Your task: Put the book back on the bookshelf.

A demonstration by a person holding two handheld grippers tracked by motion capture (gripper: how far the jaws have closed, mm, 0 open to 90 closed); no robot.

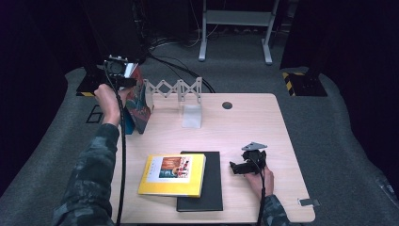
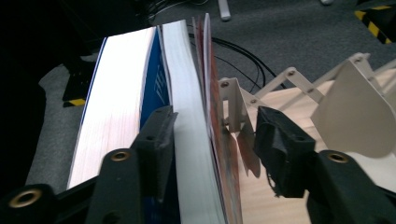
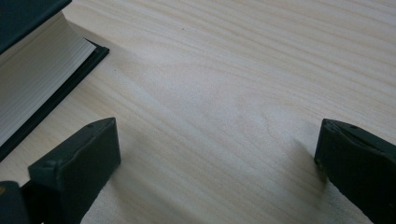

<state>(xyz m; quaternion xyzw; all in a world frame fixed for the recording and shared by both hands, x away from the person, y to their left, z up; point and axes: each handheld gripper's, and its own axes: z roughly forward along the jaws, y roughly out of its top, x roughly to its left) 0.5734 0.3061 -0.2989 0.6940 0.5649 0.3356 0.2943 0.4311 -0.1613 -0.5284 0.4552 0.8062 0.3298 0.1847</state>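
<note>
On the table [image 1: 244, 122]: a white folding rack [image 1: 175, 89] is stood at the far edge, two books are stacked flat near the front.
Flat stack: a yellow book [image 1: 172, 175] is laid on a black book [image 1: 212, 188], both untouched so far.
Upright books: two are stood at the rack's left end, a blue one [image 2: 156, 88] outside and an orange one [image 2: 187, 121] against the rack's first plate [image 2: 233, 109].
Left gripper [image 2: 212, 140]: jaws are parted around the orange book, one wedged between the two books, the other clear on the rack side. No squeeze can be seen.
Right gripper [image 3: 215, 149]: jaws spread wide, nothing held, parked on bare wood beside the black book.
Risk, probably: if the left gripper is pulled out crooked, the orange book could get dragged and both could be tipped off the edge, tbh.
</note>
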